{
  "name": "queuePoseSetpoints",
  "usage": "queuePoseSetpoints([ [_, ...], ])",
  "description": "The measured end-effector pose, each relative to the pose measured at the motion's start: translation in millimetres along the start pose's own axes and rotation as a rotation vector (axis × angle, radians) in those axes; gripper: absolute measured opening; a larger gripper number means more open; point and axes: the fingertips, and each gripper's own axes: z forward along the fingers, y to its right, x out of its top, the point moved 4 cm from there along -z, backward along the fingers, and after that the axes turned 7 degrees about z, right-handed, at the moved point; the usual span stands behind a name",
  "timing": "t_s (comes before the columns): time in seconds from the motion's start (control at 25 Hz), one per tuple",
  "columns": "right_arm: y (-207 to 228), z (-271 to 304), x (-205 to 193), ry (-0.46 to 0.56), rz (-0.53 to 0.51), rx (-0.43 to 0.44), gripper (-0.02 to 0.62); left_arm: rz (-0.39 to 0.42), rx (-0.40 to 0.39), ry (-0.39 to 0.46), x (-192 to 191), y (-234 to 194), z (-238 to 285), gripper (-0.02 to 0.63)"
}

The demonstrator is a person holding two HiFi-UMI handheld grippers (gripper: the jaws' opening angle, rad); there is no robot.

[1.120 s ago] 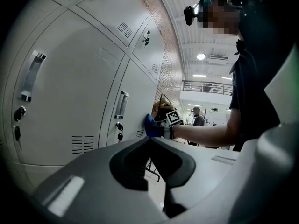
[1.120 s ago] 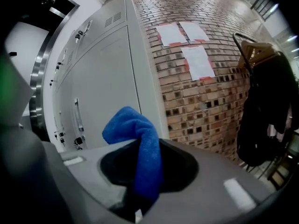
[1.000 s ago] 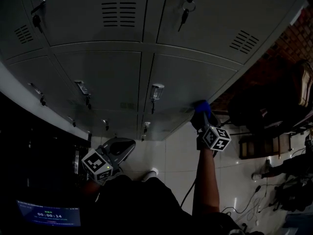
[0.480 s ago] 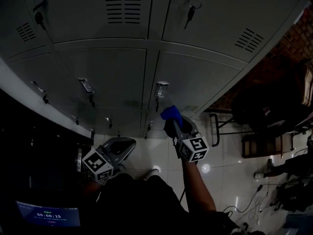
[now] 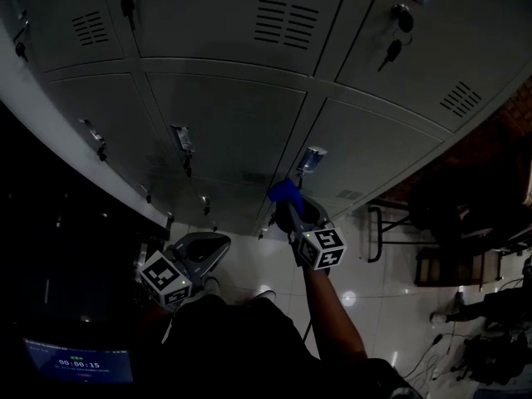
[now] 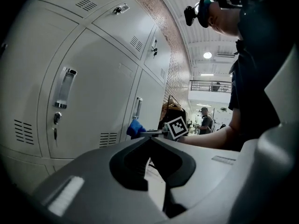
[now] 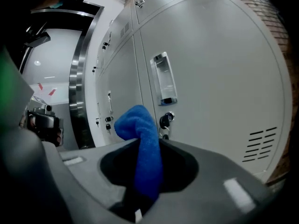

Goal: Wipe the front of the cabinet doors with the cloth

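Observation:
Grey metal cabinet doors (image 5: pixel 233 127) fill the head view, each with a handle, a key lock and vent slots. My right gripper (image 5: pixel 291 209) is shut on a blue cloth (image 5: pixel 285 191) just below the handle (image 5: pixel 312 158) of the lower right door (image 5: pixel 370 152). In the right gripper view the cloth (image 7: pixel 142 143) stands up between the jaws, close to the door's lock (image 7: pixel 166 120); whether it touches the door is unclear. My left gripper (image 5: pixel 204 252) hangs low over the floor, jaws together, nothing in them. The cloth (image 6: pixel 135 128) also shows in the left gripper view.
White floor tiles (image 5: pixel 366 264) lie below the cabinet. Dark chairs and a stool (image 5: pixel 440 223) stand at the right beside a brick wall, with cables (image 5: pixel 432 347) on the floor. A timer screen (image 5: pixel 79 362) glows at the lower left. A person (image 6: pixel 204 121) stands far off.
My right gripper has carried the cloth left, from the lower right door's right edge to just under its handle. The head view has swung. The left gripper stays put.

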Motion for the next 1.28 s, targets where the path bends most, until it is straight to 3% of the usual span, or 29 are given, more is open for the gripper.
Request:
queuePoseSetpoints([
  [0.44, 32, 23, -5, -0.018, 0.048, -0.113, 0.083, -0.012, 0.046, -0.011, -5, -16, -22, 0.002],
  [0.88, 62, 3, -3, -0.014, 0.017, -0.189, 0.083, -0.006, -0.002, -0.013, -3, -12, 7, 0.002],
  [1.28, 120, -41, -5, -0.001, 0.045, -0.302, 0.083, -0.005, -0.050, -0.023, -4, 3, 38, 0.002],
])
